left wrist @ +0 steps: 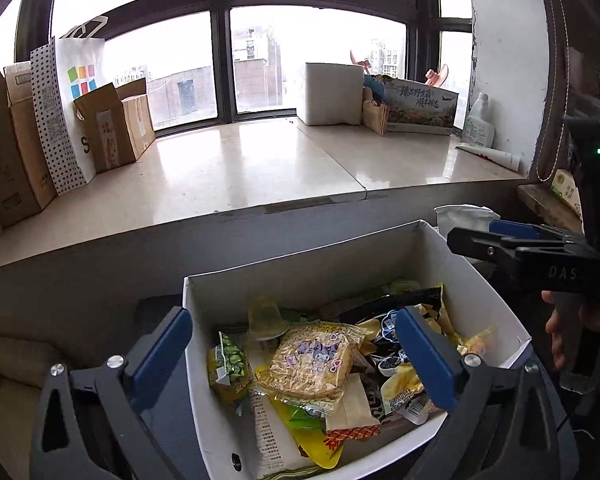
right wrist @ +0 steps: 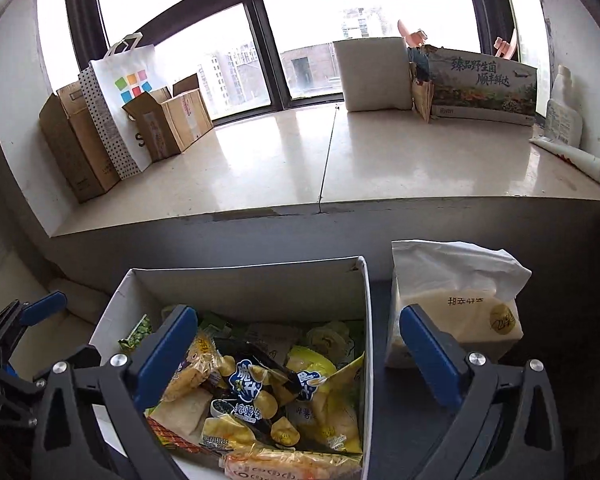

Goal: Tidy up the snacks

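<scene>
Both pairs of jaws stand wide apart with nothing pressed between their blue pads. The left gripper (left wrist: pixel 294 354) hovers over the near left part of the white box (left wrist: pixel 300 276), one finger outside the box's left wall and the other above the packets inside. The right gripper (right wrist: pixel 294 354) hangs over the box's right wall, its left finger above the snacks and its right finger outside the box, in front of the tissue pack (right wrist: pixel 456 304).

The snacks (left wrist: pixel 316 364) lie heaped inside the box: a clear packet of noodle-like crisps with a purple cartoon print on top, a green pea packet (left wrist: pixel 228 360) against the left wall, a small clear jelly cup (left wrist: pixel 265 316) behind them, and a dark blue-and-yellow chip bag (right wrist: pixel 256 396) toward the right wall.

The tissue pack stands just beside the box's right wall. Behind the box runs a pale stone windowsill (right wrist: pixel 284 160). At its left end stand cardboard boxes (left wrist: pixel 16 148) and a white paper bag (left wrist: pixel 80 92) with coloured squares; toward its right end sit a white block (left wrist: pixel 332 94), a printed carton (left wrist: pixel 420 108), a white bottle (left wrist: pixel 480 122) and a tube (left wrist: pixel 490 154) lying flat.

A person's hand (left wrist: pixel 568 332) holds the right gripper's handle at the edge of the left wrist view.
</scene>
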